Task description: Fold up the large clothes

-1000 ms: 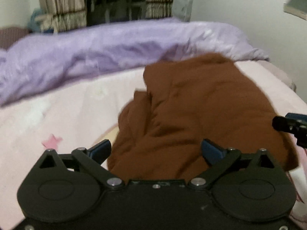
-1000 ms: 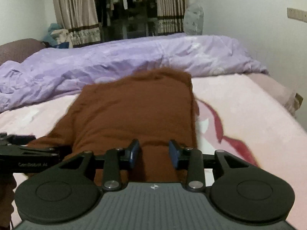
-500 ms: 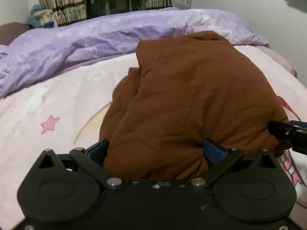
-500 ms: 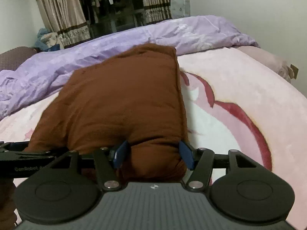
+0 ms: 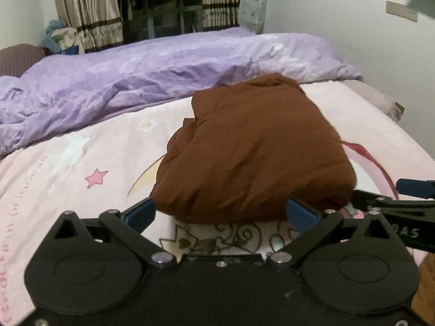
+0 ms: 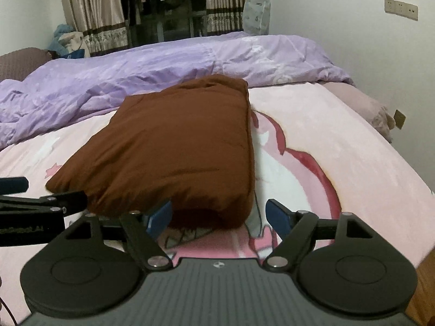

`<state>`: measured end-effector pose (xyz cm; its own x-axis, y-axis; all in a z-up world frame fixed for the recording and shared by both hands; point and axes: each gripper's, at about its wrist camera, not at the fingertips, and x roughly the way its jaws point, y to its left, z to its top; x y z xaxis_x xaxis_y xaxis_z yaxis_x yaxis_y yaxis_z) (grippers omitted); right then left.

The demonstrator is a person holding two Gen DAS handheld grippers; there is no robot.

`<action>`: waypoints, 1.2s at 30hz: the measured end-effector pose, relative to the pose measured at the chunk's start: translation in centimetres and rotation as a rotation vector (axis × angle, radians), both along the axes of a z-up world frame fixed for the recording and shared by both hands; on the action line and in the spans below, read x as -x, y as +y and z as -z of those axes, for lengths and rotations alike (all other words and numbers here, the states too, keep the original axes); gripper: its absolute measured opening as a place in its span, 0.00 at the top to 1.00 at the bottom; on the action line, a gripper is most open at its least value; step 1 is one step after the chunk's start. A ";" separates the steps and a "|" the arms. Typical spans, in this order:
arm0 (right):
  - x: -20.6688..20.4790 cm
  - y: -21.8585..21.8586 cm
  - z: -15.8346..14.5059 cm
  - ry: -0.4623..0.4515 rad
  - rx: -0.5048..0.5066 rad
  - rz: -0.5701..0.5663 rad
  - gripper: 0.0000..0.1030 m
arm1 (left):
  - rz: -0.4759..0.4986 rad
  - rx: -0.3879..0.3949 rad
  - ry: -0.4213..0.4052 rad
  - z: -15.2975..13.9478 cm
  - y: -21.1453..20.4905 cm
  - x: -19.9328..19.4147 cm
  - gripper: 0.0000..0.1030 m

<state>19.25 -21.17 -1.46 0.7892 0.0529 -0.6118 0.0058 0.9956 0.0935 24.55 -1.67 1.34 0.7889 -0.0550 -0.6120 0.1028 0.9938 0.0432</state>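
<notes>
A brown garment (image 5: pixel 252 149) lies folded into a thick bundle on the pink printed bed sheet (image 5: pixel 68 168); the right wrist view shows the same bundle (image 6: pixel 174 146) as a neat rectangle. My left gripper (image 5: pixel 221 216) is open, its blue pads wide apart just short of the bundle's near edge, nothing between them. My right gripper (image 6: pixel 218 218) has its jaws opening wide; the bundle's near right corner sits between them, the pads clear of the cloth. The right gripper (image 5: pixel 407 206) also shows at the right edge of the left wrist view.
A crumpled lilac duvet (image 6: pixel 163 65) runs across the far side of the bed. Behind it are curtains (image 6: pixel 92 8) and hanging clothes. A white wall with a socket plate (image 6: pixel 401 9) is on the right. Wooden floor (image 6: pixel 424 285) shows past the bed's near right corner.
Both grippers pulled back from the garment and it settled flat on the sheet. The right jaws went from nearly closed on the cloth to wide apart. The left jaws stayed wide.
</notes>
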 end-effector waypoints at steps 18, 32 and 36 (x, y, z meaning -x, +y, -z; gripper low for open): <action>7.9 0.9 1.7 -0.027 -0.010 0.022 0.10 | -0.014 0.050 -0.004 2.2 -0.5 9.4 0.00; 9.6 0.4 1.7 -0.046 -0.019 0.049 0.10 | -0.010 0.020 -0.023 1.8 -1.8 11.2 0.00; 9.7 0.4 1.7 -0.049 -0.018 0.052 0.10 | -0.010 0.020 -0.025 1.7 -1.8 11.3 0.00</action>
<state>9.54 -20.78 -3.16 0.8203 0.0220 -0.5714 0.0521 0.9922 0.1130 13.29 -3.45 -0.40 0.8044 -0.0591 -0.5912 0.0923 0.9954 0.0261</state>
